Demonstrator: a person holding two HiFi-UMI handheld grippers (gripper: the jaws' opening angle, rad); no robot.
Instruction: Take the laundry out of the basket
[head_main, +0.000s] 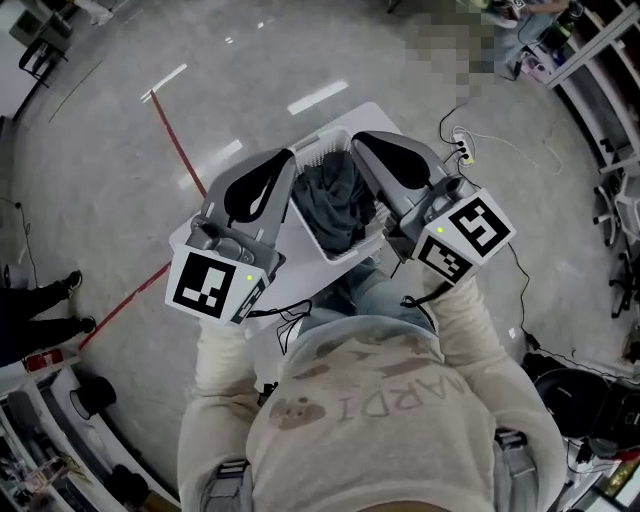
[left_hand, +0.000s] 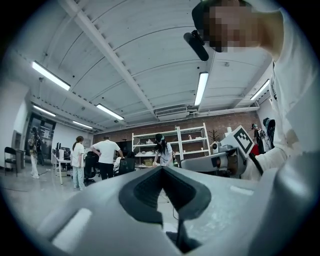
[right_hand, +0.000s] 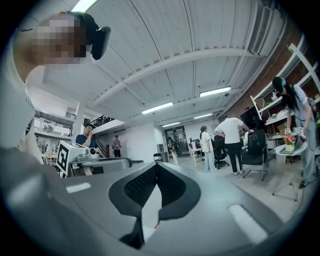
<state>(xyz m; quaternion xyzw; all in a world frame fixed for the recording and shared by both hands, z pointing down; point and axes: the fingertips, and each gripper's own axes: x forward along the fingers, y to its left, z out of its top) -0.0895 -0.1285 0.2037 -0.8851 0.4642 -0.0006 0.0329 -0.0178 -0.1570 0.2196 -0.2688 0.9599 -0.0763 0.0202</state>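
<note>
Laundry (head_main: 335, 200) lies in the basket (head_main: 318, 243) in our head view alone; in their own views we see the left gripper (left_hand: 162, 169) and right gripper (right_hand: 157, 165) jaws together, empty.

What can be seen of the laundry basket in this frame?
The basket is a white, rectangular, plastic-looking tub with slotted walls. It stands upright on a white table in front of the person. Crumpled dark grey laundry fills it to about rim height. The left gripper and right gripper flank its two long sides, both shut and empty. Whether either touches the walls cannot be told from above.
</note>
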